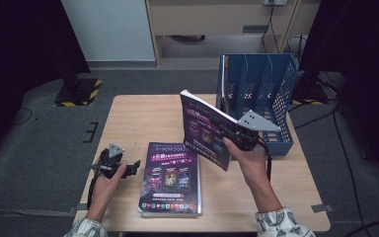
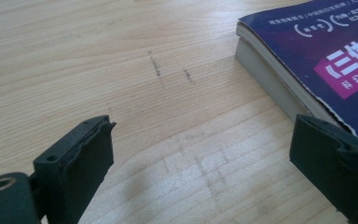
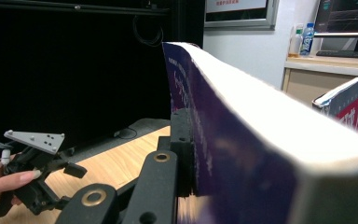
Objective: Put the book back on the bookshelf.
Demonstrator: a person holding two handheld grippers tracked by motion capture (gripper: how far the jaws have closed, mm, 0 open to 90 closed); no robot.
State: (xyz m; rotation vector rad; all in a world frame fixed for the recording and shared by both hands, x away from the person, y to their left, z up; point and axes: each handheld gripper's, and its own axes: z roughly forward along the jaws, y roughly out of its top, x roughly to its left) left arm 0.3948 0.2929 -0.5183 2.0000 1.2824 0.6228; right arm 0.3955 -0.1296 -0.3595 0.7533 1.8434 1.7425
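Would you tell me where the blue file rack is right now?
In the high view the blue file rack stands at the table's far right corner, just beyond the lifted book clamped in the right gripper.

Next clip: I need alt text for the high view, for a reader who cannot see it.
The right claw holds a thick purple-covered book tilted in the air above a light wooden table, beside a blue perforated plastic file rack. A second purple-covered book lies flat near the front edge, with the open left claw resting just to its left.
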